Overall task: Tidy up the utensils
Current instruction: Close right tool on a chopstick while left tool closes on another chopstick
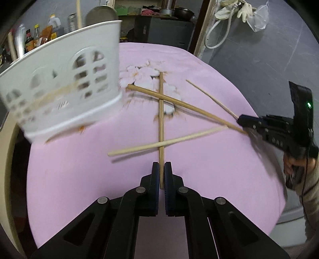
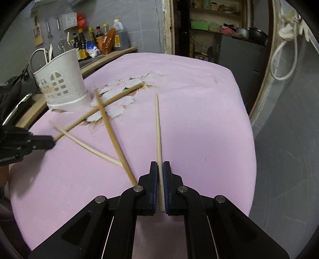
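Several wooden chopsticks lie crossed on a pink cloth-covered table [image 1: 79, 179]. My left gripper [image 1: 161, 165] is shut on the near end of one chopstick [image 1: 161, 111], which points away toward the flower print. My right gripper [image 2: 160, 165] is shut on a paler, thinner chopstick [image 2: 157, 129]. In the left wrist view the right gripper [image 1: 242, 120] shows at the right edge. In the right wrist view the left gripper [image 2: 50, 142] sits at the left edge. Two loose chopsticks [image 2: 111, 135] [image 2: 85, 146] lie between them. A white perforated utensil holder [image 1: 59, 85] [image 2: 61, 83] stands at the table's far left.
Sauce bottles [image 2: 95, 39] line a counter behind the holder. A hose and gloves [image 1: 229, 14] hang on the grey wall beyond the table's far edge. The cloth's right edge [image 2: 251, 139] drops to grey floor. A sleeved hand [image 1: 299, 169] holds the right gripper.
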The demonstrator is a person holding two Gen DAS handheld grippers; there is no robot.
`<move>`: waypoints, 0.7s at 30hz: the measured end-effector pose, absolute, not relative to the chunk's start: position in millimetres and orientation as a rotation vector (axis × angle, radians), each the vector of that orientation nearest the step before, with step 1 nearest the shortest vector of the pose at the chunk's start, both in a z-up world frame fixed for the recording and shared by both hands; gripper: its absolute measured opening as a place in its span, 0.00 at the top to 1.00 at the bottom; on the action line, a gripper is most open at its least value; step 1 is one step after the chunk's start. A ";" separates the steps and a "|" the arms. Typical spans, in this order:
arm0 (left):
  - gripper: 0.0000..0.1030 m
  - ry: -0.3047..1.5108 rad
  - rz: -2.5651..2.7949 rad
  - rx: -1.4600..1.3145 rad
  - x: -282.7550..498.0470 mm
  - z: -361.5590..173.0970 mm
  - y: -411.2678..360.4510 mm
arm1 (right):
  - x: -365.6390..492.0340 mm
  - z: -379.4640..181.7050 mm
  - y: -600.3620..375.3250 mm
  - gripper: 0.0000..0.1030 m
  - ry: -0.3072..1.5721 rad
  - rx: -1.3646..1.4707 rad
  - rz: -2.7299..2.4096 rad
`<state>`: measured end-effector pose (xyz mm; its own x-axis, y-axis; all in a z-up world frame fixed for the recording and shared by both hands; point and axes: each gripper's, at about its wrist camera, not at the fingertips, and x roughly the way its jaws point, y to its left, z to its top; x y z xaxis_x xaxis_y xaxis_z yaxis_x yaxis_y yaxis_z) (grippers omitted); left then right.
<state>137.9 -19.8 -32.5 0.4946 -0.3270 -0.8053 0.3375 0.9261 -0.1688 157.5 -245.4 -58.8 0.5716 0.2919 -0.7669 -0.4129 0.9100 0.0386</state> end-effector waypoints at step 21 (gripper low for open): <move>0.72 0.983 -0.411 -0.321 135.7 -31.2 27.1 | 166.4 -63.0 -238.3 0.94 0.886 -0.157 0.441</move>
<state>135.7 27.1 -31.2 0.4889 -0.4735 -0.7326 0.1891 0.8774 -0.4409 166.4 -238.3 -63.0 0.5498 0.3071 -0.7768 -0.4346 0.8993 0.0479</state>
